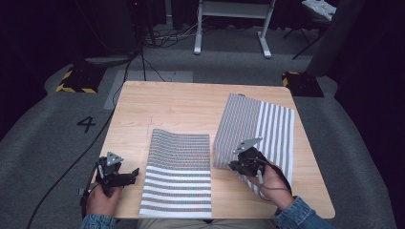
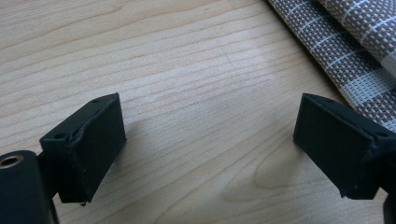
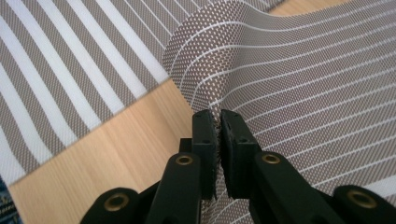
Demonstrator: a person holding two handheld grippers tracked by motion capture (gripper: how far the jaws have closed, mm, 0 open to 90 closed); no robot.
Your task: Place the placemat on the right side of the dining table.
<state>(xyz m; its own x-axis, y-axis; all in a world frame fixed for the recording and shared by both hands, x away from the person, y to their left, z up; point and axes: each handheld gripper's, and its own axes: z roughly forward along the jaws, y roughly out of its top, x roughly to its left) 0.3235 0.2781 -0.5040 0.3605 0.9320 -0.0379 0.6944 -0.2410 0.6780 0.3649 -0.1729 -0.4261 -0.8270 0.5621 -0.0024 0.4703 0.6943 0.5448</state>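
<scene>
the wooden table [image 1: 181, 107] serves as the landmark; two woven striped mats lie on it. the near mat [image 1: 177, 174] lies flat at the table's near-centre, its near part showing broad white bands and its far part a finer pattern; its far edge curls up slightly. the far mat [image 1: 267, 129] sits toward the table's right side, skewed to the edges; its left portion is folded up or over, showing the fine-patterned face, while the right portion shows broad white stripes.

the right gripper [image 1: 237, 165] is at the near-left corner of the far mat, held in a hand [image 1: 270, 183] with a denim cuff; in the right gripper view the right gripper [image 3: 218, 122] has its jaws pressed together on the lifted edge of the far mat [image 3: 289, 84], the fabric bulging upward just beyond the pinch; bare table [image 3: 126, 144] shows to the left of the jaws, and striped weave beyond it, likely the same mat's flat part, though this cannot be confirmed.

the left gripper [image 1: 133, 174] rests near the table's near-left corner, just beside the near mat's left edge but apart from it; in the left gripper view the left gripper [image 2: 210, 144] has its jaws spread wide over bare table [image 2: 187, 93], nothing between them; the near mat [image 2: 345, 51] lies at upper right, its edge slightly raised.
</scene>
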